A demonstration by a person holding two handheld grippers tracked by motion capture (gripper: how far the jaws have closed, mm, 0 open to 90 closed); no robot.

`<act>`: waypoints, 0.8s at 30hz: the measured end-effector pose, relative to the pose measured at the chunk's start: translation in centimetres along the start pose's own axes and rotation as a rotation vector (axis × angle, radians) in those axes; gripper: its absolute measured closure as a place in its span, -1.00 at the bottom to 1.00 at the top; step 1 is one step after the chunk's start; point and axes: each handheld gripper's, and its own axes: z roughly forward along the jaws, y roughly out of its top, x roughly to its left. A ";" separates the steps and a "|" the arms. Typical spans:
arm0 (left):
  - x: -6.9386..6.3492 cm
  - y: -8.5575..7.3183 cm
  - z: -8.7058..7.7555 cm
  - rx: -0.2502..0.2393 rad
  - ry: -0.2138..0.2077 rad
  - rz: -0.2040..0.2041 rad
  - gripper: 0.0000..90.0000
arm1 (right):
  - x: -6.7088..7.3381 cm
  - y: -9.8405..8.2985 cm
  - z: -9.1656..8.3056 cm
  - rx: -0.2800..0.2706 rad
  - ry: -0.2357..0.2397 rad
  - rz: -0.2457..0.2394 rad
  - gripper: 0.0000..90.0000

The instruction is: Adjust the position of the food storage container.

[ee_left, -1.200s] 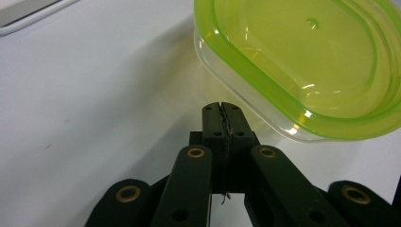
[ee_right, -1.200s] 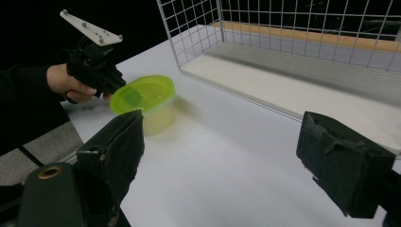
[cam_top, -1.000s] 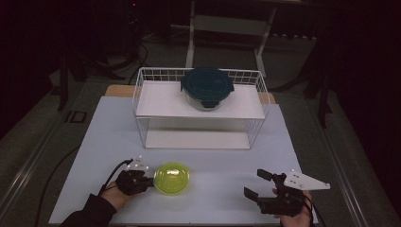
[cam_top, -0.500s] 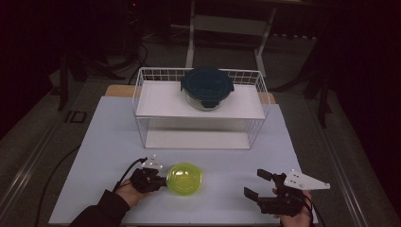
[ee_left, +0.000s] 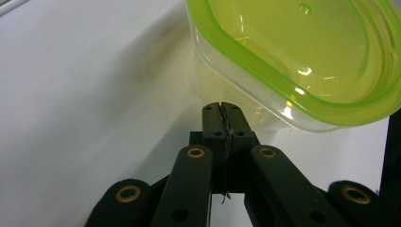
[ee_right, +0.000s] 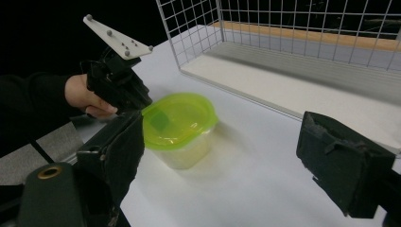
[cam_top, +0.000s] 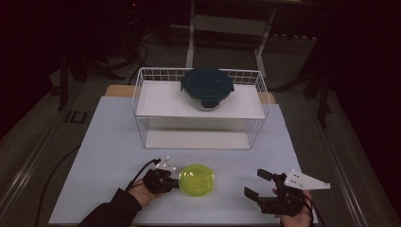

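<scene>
Left gripper (cam_top: 174,179) is lying low at the near left, jaws pressing together with nothing between them, tips pointing toward the centre; the left hand (cam_top: 142,191) and dark sleeve are coming in from the bottom edge. Right gripper (cam_top: 257,184) is sitting at the near right in the right hand (cam_top: 293,218), jaws standing wide apart, pointing left

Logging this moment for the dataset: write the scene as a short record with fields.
surface: white table
container: clear tub with green lid, on the table in front of the rack
left hand-held gripper: jaws shut, tips against the tub's side, just under the lid's rim
right hand-held gripper: jaws open, nothing between them, apart from the tub
rack: white wire shelf at the far side
on rack: dark-lidded round container, top shelf
</scene>
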 end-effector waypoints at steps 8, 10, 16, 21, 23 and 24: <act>-0.4 0.6 0.8 0.011 -0.013 0.019 0.98 | 0.0 0.0 0.0 0.001 -0.003 -0.003 -0.65; -0.6 0.7 1.1 0.014 -0.020 0.024 0.98 | 0.0 0.0 0.0 0.002 -0.004 -0.003 -0.65; -0.9 0.9 1.5 0.016 -0.028 0.026 0.98 | -0.1 0.0 -0.1 -0.001 -0.010 -0.009 -0.65; -0.9 0.9 1.5 0.013 -0.020 0.030 0.98 | 0.0 0.0 0.0 0.000 -0.009 -0.011 -0.65; -0.9 0.8 1.5 0.003 -0.022 0.020 0.98 | 0.0 0.0 0.0 0.001 -0.008 -0.011 -0.65; -0.9 0.8 1.5 0.005 -0.022 0.023 0.98 | 0.0 0.0 0.0 0.001 -0.008 -0.010 -0.65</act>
